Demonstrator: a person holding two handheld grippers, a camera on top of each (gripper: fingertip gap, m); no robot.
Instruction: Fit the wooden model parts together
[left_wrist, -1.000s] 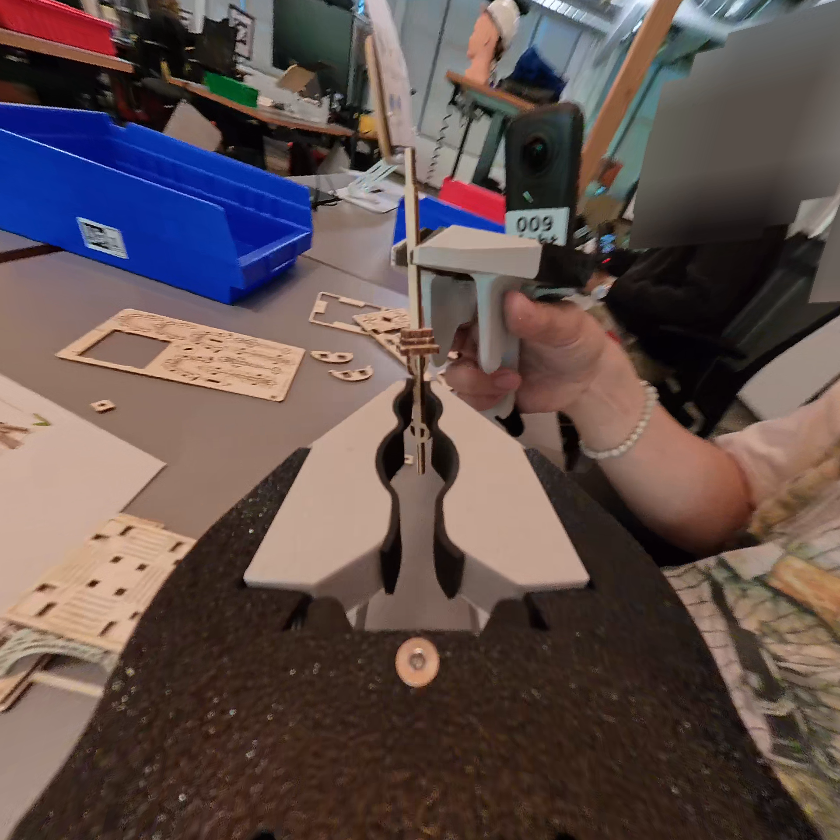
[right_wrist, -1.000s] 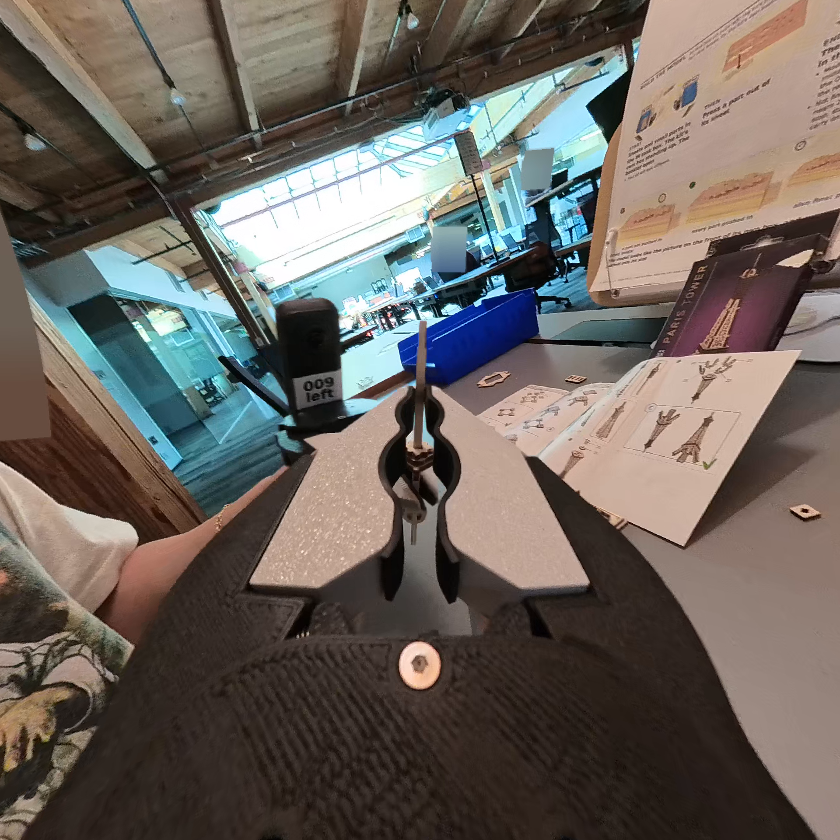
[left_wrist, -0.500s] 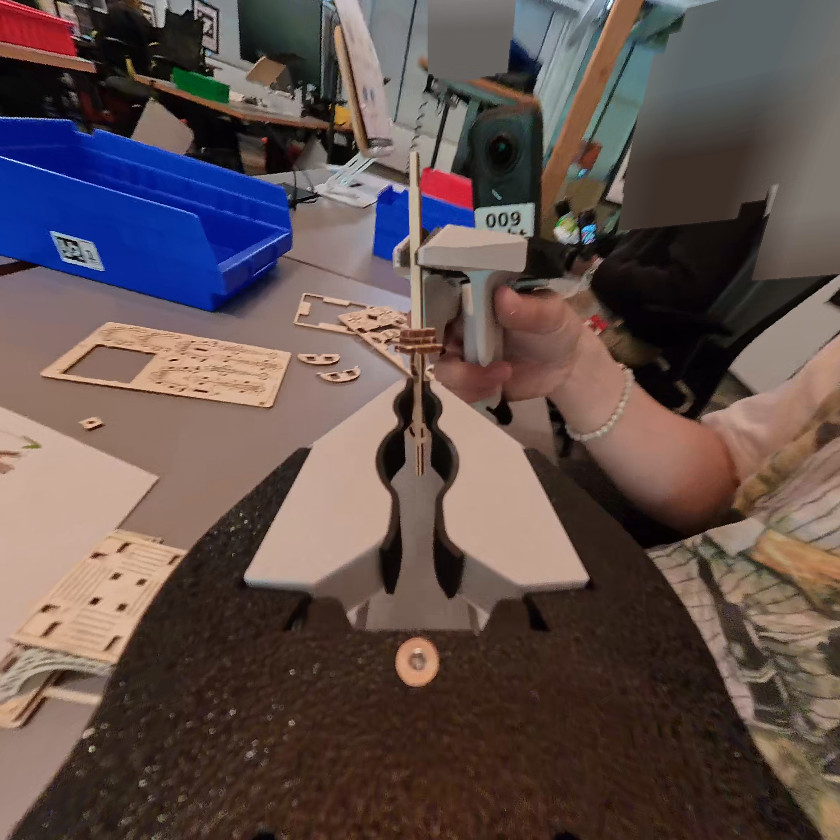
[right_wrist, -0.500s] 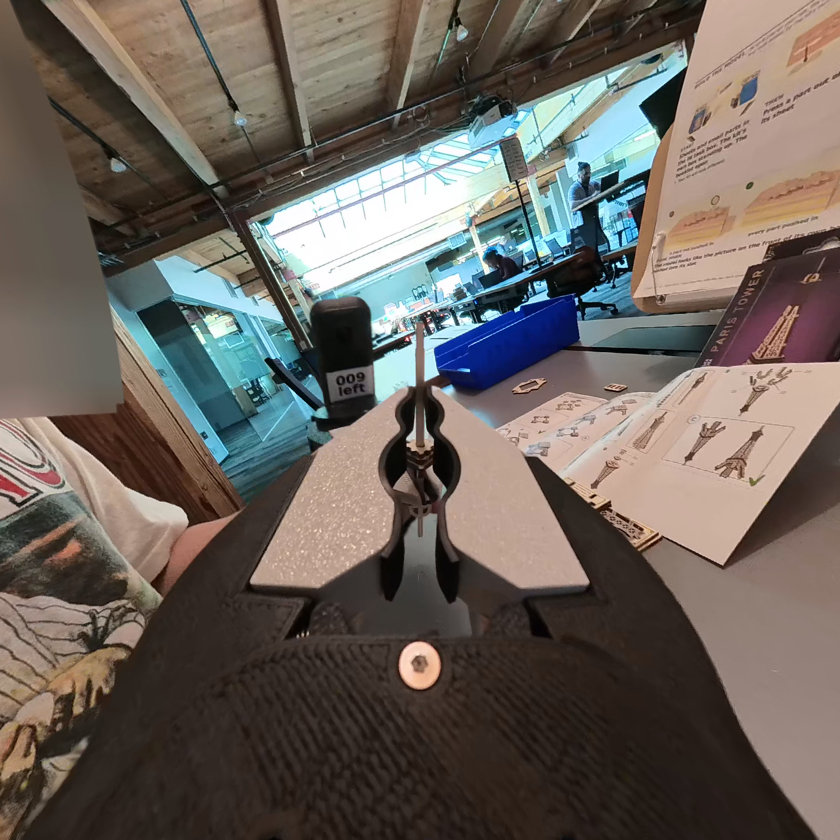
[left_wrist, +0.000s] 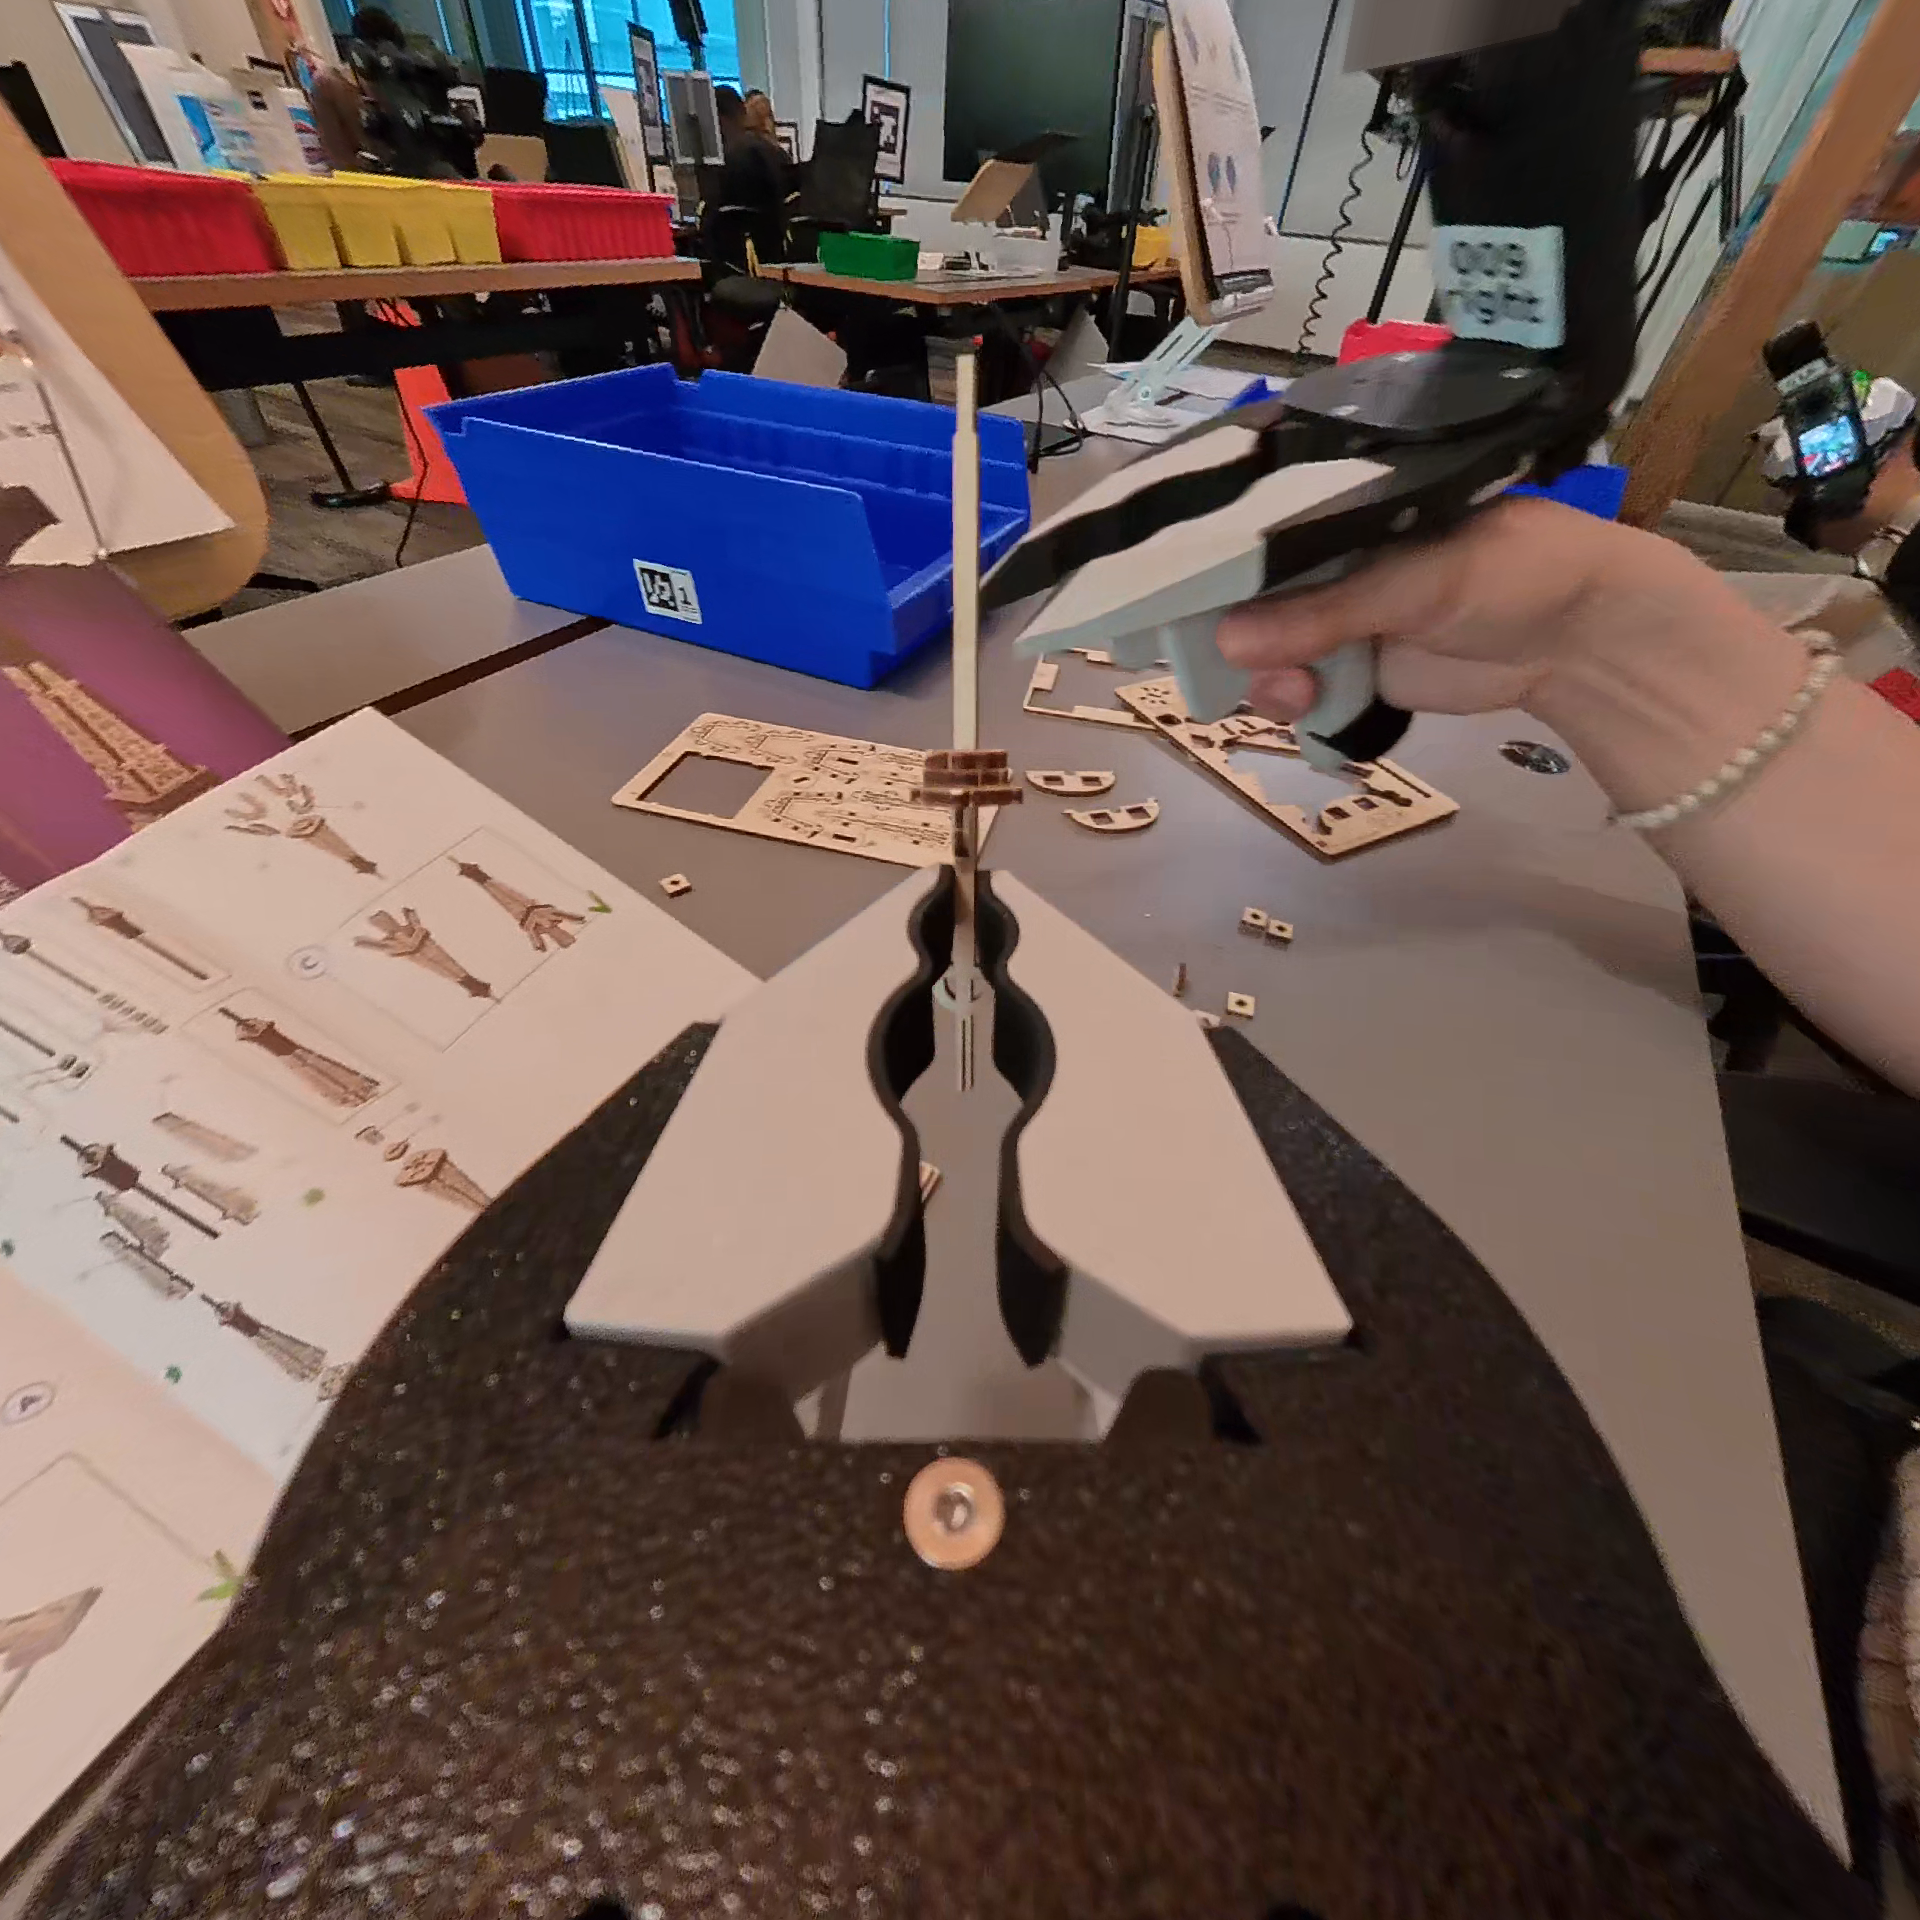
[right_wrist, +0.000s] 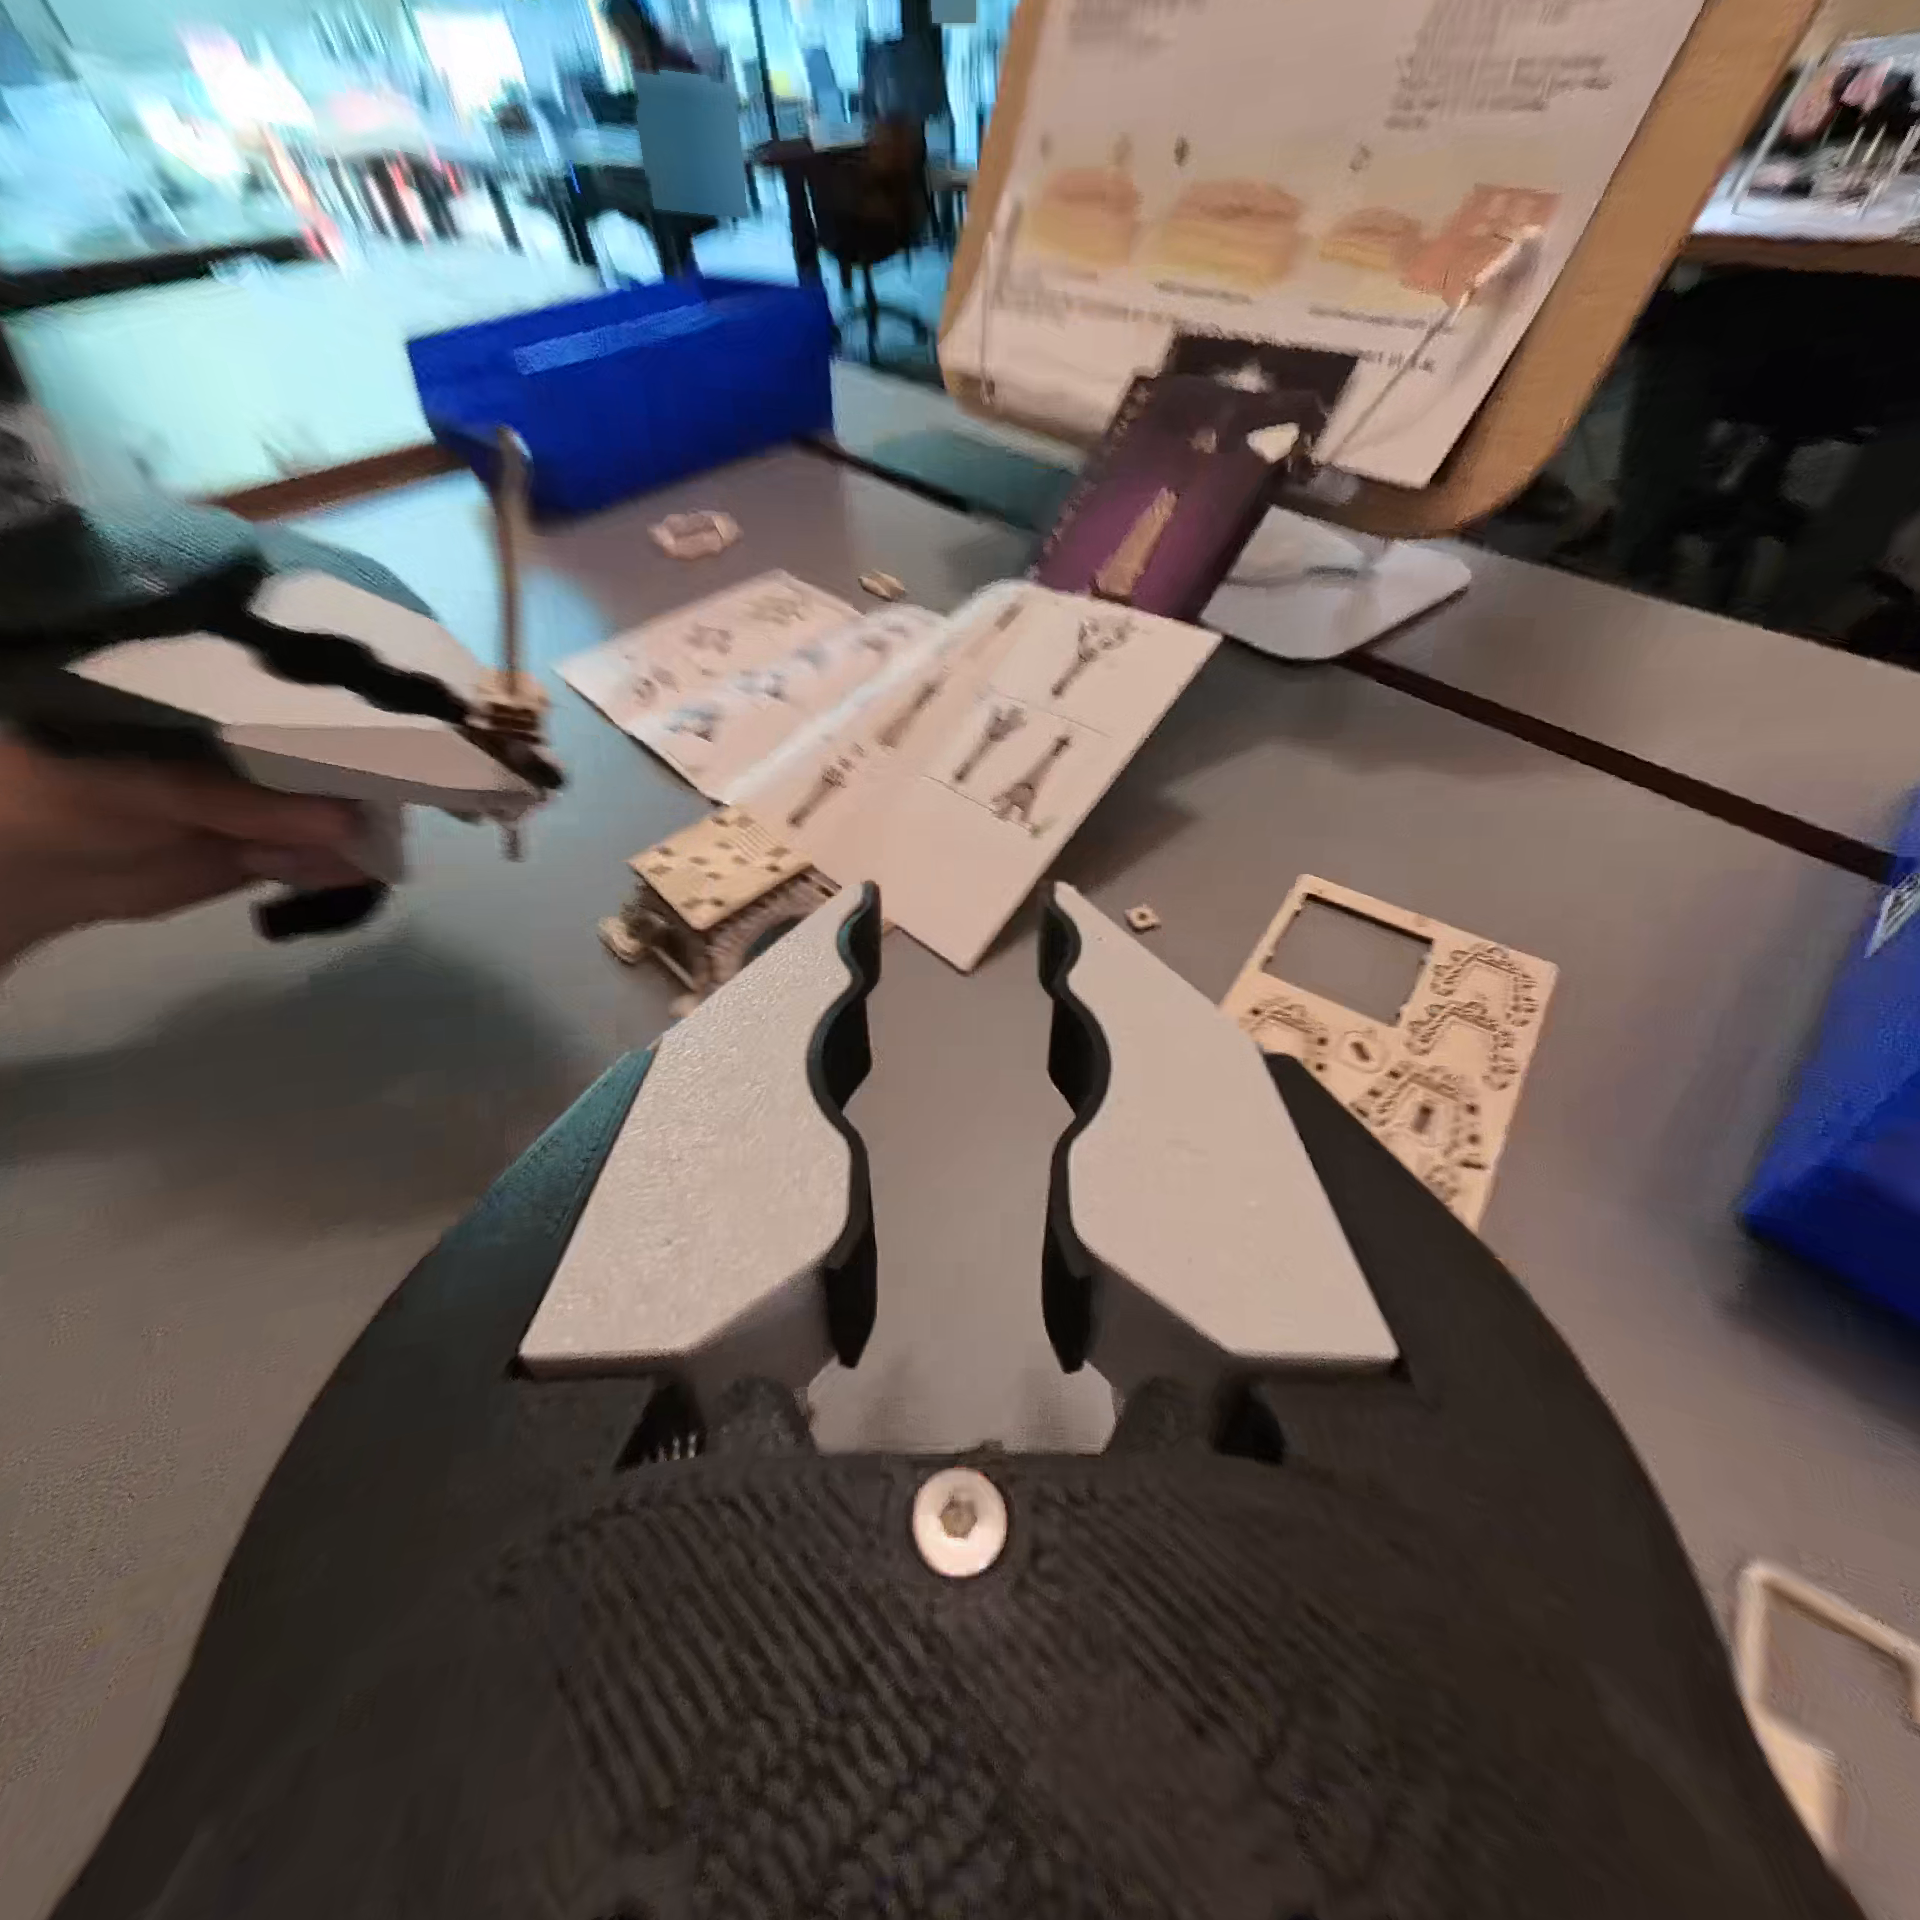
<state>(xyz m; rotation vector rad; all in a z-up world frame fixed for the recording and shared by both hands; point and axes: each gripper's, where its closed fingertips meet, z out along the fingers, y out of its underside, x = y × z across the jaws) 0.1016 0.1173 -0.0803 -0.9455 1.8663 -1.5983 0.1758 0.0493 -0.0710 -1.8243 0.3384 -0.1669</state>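
My left gripper (left_wrist: 964, 896) is shut on a thin wooden spire (left_wrist: 965, 582) and holds it upright above the table. A stack of small wooden collars (left_wrist: 966, 779) sits on the spire just above the fingertips. My right gripper (right_wrist: 961, 920) is open and empty; in the left wrist view it (left_wrist: 1023, 613) is held by a hand to the right of the spire, apart from it. The right wrist view is blurred and shows the left gripper (right_wrist: 525, 753) with the spire (right_wrist: 509, 561) at the left.
Punched wooden part sheets (left_wrist: 790, 790) (left_wrist: 1288, 774) (right_wrist: 1392, 1029) lie on the grey table. Small loose pieces (left_wrist: 1117, 816) lie between them. An open instruction booklet (left_wrist: 260, 987) (right_wrist: 914, 717), a purple box (right_wrist: 1174, 488), a blue bin (left_wrist: 727, 520) and a stack of sheets (right_wrist: 717, 914) are around. About 11 cm separates my left fingertips from my right.
The right gripper has let go of the spire, opened and drawn away to the right. The left gripper still holds the spire. Both views have swung towards the table.
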